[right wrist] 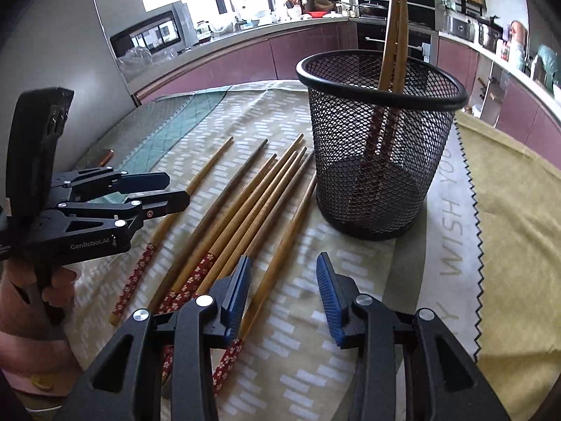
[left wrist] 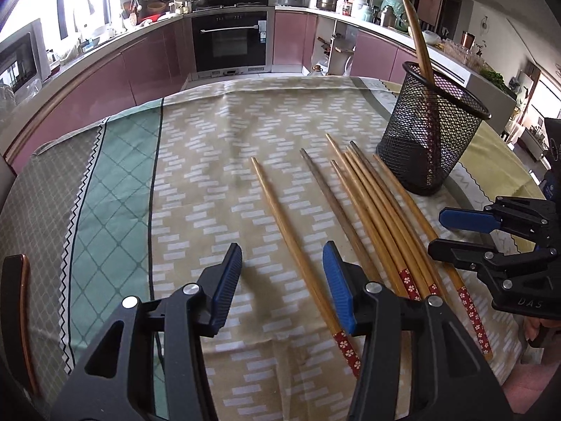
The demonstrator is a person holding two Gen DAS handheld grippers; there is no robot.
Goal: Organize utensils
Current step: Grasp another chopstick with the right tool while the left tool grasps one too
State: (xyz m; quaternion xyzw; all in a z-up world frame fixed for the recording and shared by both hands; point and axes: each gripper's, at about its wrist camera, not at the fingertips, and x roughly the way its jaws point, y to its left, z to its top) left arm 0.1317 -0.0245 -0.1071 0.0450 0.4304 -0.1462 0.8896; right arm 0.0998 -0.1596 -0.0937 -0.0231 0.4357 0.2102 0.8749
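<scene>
Several wooden chopsticks with red flowered ends lie side by side on the patterned tablecloth. One chopstick lies apart to their left. My left gripper hangs low over it, jaws open, the stick running between the fingers without being pressed. A black mesh basket stands upright behind the sticks, with two chopsticks leaning in it. My right gripper is open over the rightmost loose chopstick, which lies close to its left finger. Each gripper shows in the other's view: right gripper, left gripper.
A person's hand holds the left gripper's handle. A dark chair back rises at the table's left edge. Behind the table run pink kitchen cabinets and an oven. A yellow cloth covers the table right of the basket.
</scene>
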